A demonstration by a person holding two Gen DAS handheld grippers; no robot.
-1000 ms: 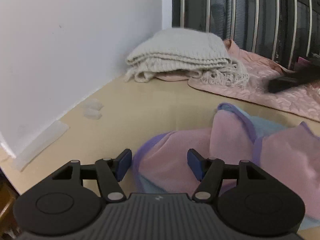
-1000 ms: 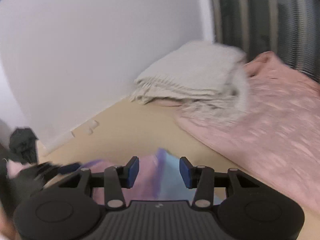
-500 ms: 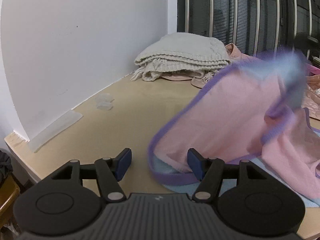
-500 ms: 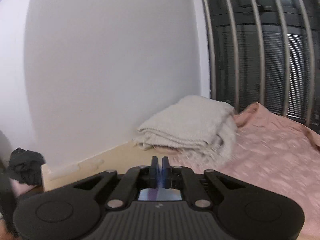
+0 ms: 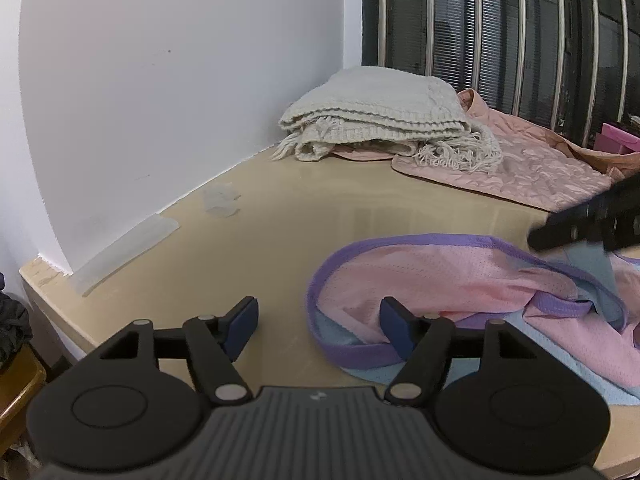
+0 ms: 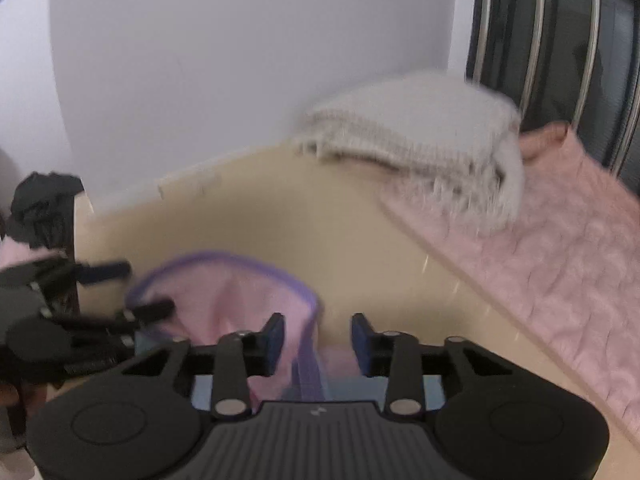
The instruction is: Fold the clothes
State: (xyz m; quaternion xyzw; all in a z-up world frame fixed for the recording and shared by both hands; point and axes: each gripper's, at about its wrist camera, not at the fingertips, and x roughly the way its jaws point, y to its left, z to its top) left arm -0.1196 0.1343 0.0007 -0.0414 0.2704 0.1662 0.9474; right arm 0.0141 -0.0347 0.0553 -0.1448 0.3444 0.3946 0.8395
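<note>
The pink garment (image 5: 460, 280) with purple trim lies rumpled on the tabletop (image 5: 280, 232), at 3 o'clock in the left wrist view, one flap turned over its blue side. The left claw (image 5: 316, 322) is apart and holds nothing; the right claw (image 6: 318, 338) is apart above the purple edge. To fold well, I would flatten the cloth, then align the hems before pressing. The grey knit blanket (image 5: 380, 120) sits at 12 o'clock.

Bare counter (image 5: 280, 240) lies open between the wall (image 5: 160, 80) and the pink garment (image 5: 440, 280). Farther back, a folded knit blanket (image 5: 380, 120) on a pink quilt (image 5: 540, 168) blocks the corner by the window bars (image 5: 500, 20).
</note>
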